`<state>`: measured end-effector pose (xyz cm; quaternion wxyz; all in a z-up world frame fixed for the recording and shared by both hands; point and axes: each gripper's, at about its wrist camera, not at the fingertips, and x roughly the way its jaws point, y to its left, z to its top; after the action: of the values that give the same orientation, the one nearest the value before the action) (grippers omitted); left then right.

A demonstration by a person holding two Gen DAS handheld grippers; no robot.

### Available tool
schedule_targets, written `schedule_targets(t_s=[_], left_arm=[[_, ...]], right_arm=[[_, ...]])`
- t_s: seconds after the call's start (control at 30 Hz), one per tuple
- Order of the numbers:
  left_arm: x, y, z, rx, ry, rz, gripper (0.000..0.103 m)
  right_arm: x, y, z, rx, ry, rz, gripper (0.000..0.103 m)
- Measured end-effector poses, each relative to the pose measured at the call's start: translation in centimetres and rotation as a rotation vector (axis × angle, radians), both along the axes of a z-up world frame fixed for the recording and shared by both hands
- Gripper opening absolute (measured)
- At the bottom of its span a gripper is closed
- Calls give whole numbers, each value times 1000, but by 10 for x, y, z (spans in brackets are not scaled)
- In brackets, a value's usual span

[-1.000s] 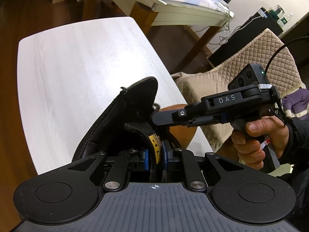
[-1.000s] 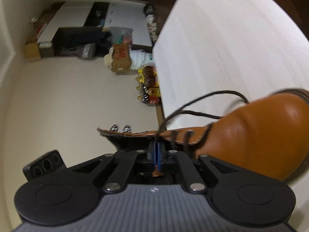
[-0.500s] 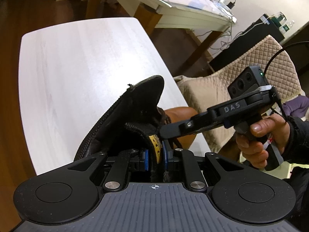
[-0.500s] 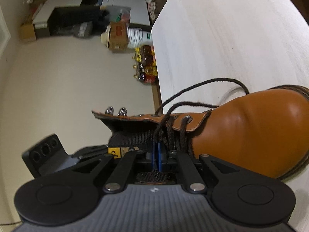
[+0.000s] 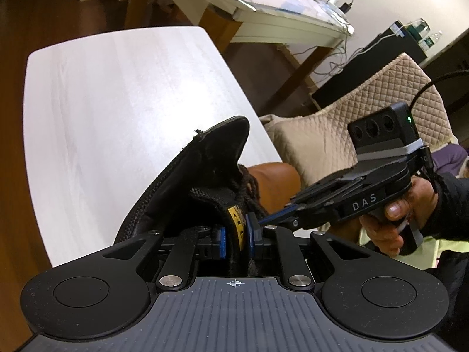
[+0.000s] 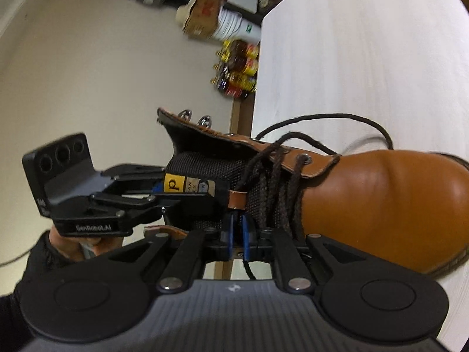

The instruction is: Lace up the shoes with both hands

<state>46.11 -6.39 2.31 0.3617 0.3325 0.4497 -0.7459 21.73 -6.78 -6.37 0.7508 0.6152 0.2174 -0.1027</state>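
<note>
While the boot (image 6: 381,202) is lying on the bench (image 6: 366,58), the left gripper (image 5: 236,236) is closing its jaws on the tongue (image 5: 205,202), steadying it; the right gripper (image 6: 238,234) is opening its jaws, a lace (image 6: 249,267) passing between them.

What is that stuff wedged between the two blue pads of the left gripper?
The boot's black tongue, with its yellow label, sits clamped between the blue pads of the left gripper. The left wrist view shows it plainly.
</note>
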Motion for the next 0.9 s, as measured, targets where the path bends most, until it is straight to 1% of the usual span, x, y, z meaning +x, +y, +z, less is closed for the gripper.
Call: schedule_targets(t_s=[0.07,0.23,0.27,0.33,0.4,0.53,0.63,0.77,0.83,0.87,0.9], left_arm=[[-1,0,0,-3,-2,-2,13],[-2,-1,0,-4,-4,-5,12],[-3,-1,0,-4,-4,-5,12],[-3,-1,0,-6,-5,-7,12],[-2,0,0,-5,-1,-6,12],[0,1,0,-6,1,-8,12],[1,3,0,-9,1,-3,13],[-1,5,0,-17,-1,-1,13],[-2,5,-1,-15,3,4,12],[-1,5,-1,-11,8,9,12],[-1,5,-2,-7,12,16,12]], right_arm=[[2,-2,-2,11,-7,20,11],[2,-5,-12,68,-40,18,10],[3,-5,-14,72,-45,18,10],[3,-4,-16,67,-59,23,3],[1,-4,-16,70,-71,21,2],[-8,-5,-10,93,-93,23,1],[-18,-5,-2,105,-103,57,1],[-34,2,8,114,-86,77,1],[-38,3,11,111,-81,64,1],[-38,2,11,108,-80,54,4],[-37,1,11,106,-79,40,5]])
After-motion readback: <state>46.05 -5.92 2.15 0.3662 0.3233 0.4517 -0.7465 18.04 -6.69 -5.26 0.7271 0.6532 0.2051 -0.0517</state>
